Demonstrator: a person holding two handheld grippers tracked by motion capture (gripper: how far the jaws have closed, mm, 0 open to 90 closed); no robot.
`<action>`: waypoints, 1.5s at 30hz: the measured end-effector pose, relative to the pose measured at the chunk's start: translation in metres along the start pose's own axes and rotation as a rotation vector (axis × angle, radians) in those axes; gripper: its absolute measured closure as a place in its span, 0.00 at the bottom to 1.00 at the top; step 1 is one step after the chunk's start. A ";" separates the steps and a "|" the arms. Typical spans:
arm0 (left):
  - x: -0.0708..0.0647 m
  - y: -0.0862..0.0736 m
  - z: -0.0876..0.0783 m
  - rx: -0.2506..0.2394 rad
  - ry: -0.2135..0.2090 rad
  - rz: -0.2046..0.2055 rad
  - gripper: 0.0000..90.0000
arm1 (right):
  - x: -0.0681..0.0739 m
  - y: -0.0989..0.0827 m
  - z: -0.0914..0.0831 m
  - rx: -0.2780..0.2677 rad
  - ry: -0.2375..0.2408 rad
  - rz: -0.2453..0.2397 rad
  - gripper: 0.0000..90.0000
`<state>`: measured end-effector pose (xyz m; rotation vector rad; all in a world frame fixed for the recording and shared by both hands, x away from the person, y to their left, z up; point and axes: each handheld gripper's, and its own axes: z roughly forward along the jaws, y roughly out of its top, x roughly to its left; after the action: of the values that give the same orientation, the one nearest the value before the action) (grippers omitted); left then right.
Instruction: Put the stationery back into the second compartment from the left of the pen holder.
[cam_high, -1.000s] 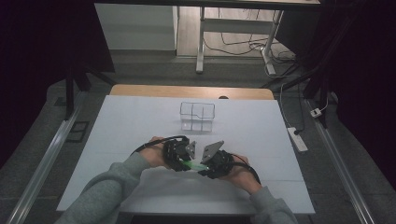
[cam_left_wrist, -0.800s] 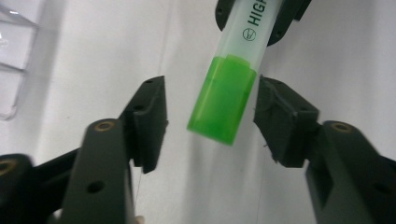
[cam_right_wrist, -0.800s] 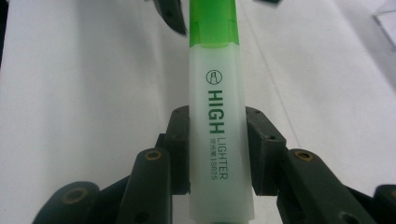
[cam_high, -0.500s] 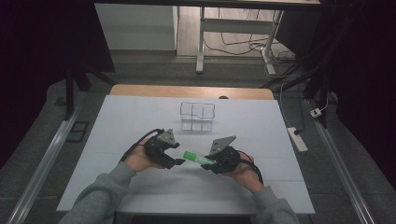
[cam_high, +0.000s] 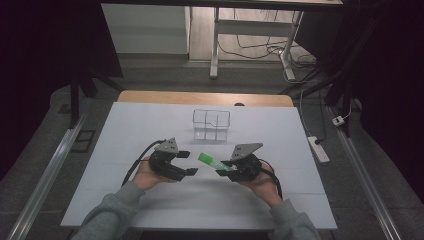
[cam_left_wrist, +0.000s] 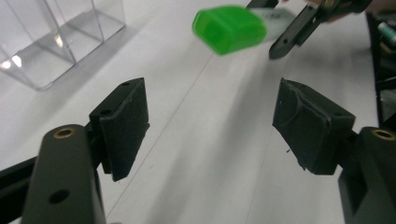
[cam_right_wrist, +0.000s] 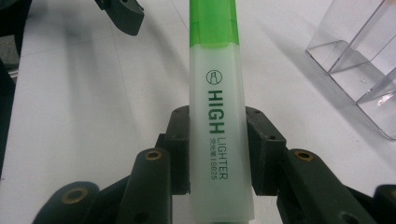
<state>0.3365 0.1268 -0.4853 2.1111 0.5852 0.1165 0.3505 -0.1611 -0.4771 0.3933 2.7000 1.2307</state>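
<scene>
Green-capped plastic highlighter (cam_right_wrist: 218, 116) looks light, stiff and slick; the right tongs (cam_right_wrist: 218, 154) clamp its pale barrel, the flat-sided middle being the surest hold. Left tongs (cam_left_wrist: 219, 130) have just been opening and stand apart with nothing between them, the cap just beyond

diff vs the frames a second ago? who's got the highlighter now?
The left gripper let go of the highlighter: its jaws have just been opening, nothing is between them, and it pulled back to the left. The right gripper holds the highlighter alone, green cap toward the left one. The clear organizer stayed put on the table.
</scene>
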 end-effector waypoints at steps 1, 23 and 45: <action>-0.001 0.001 0.001 -0.009 -0.007 -0.002 0.30 | 0.000 0.000 0.000 -0.001 0.002 0.001 0.72; -0.001 0.010 0.028 -0.108 -0.086 -0.071 0.42 | 0.004 0.000 0.007 -0.016 -0.013 0.004 0.72; -0.006 0.020 0.044 -0.097 -0.154 -0.152 0.73 | 0.010 -0.001 0.016 0.014 -0.113 -0.043 0.72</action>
<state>0.3515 0.0818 -0.4939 1.9541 0.6328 -0.1007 0.3446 -0.1471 -0.4887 0.3921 2.6094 1.1437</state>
